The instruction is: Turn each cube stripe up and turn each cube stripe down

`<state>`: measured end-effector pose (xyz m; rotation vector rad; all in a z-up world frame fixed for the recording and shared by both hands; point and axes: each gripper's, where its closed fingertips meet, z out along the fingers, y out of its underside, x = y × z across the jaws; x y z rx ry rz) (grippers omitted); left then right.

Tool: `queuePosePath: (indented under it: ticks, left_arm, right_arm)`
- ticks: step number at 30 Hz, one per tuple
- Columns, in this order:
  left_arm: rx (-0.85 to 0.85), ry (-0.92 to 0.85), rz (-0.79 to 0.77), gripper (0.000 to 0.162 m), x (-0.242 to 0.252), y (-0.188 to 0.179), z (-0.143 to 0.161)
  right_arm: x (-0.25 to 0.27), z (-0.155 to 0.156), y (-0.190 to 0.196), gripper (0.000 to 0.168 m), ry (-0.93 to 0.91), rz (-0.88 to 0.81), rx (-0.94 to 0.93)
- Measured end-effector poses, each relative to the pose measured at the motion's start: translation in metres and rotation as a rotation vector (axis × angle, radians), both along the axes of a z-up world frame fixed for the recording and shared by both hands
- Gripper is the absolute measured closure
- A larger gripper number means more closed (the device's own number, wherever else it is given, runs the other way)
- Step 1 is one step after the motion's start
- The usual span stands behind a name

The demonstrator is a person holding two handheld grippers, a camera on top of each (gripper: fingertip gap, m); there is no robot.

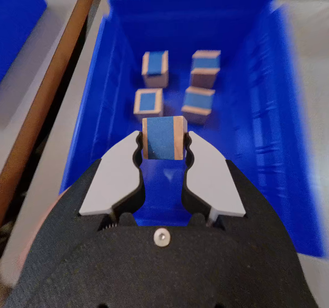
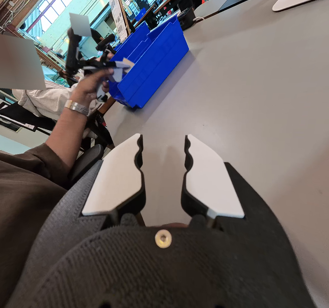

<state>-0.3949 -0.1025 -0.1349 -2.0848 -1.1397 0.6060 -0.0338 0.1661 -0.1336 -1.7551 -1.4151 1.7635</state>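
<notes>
1. the right gripper (image 2: 163,145) hovers low over the grey table (image 2: 249,103), its white fingers parted with nothing between them.
2. the left gripper (image 1: 164,139) points down into the blue plastic bin (image 1: 258,103), clamped on a wooden cube with a blue stripe (image 1: 162,138) facing the camera.
3. four more striped wooden cubes (image 1: 148,103) rest on the bin floor beyond.

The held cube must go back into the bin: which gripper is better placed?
Left. The left gripper already holds the cube above the blue bin; the right gripper is open, away over the table.
</notes>
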Motion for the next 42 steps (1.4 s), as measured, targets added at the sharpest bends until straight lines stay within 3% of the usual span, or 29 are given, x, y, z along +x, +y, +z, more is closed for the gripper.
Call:
queuePosePath:
  ticks: [4, 8, 10, 13, 17, 23, 26, 35, 39, 42]
  left_arm:
    - [0.414, 0.070, -0.305, 0.116, 0.050, 0.079, 0.074]
    - [0.842, -0.015, -0.702, 0.116, 0.147, 0.163, 0.131]
    - [1.003, -0.127, -0.867, 0.116, 0.199, 0.197, 0.139]
    - [1.200, -0.340, -1.023, 0.117, 0.270, 0.237, 0.127]
    - [1.341, -0.579, -1.077, 0.117, 0.332, 0.262, 0.105]
    - [1.301, -0.590, -1.146, 0.117, 0.371, 0.275, 0.094]
    - [1.298, -0.585, -1.119, 0.116, 0.377, 0.278, 0.089]
    - [1.296, -0.641, -1.089, 0.116, 0.372, 0.276, 0.085]
    - [1.225, -0.553, -1.096, 0.116, 0.360, 0.271, 0.080]
    - [1.209, -0.541, -1.086, 0.116, 0.354, 0.270, 0.076]
  right_arm:
    - [-0.001, 0.003, -0.004, 0.122, 0.017, 0.012, -0.010]
    - [0.000, 0.018, -0.007, 0.112, 0.093, 0.011, -0.035]
    - [0.003, 0.033, -0.008, 0.107, 0.174, 0.012, -0.053]
    - [0.017, 0.074, -0.013, 0.101, 0.402, 0.027, -0.059]
    - [0.022, 0.083, -0.006, 0.098, 0.449, -0.029, -0.073]
    - [0.022, 0.085, 0.002, 0.100, 0.427, -0.025, -0.275]
    - [0.022, 0.083, 0.001, 0.127, 0.421, -0.026, -0.242]
    - [0.027, 0.090, 0.016, 0.128, 0.455, -0.070, -0.193]
    - [0.031, 0.101, 0.042, 0.128, 0.481, -0.158, -0.228]
    - [0.035, 0.125, 0.076, 0.128, 0.523, -0.262, -0.121]
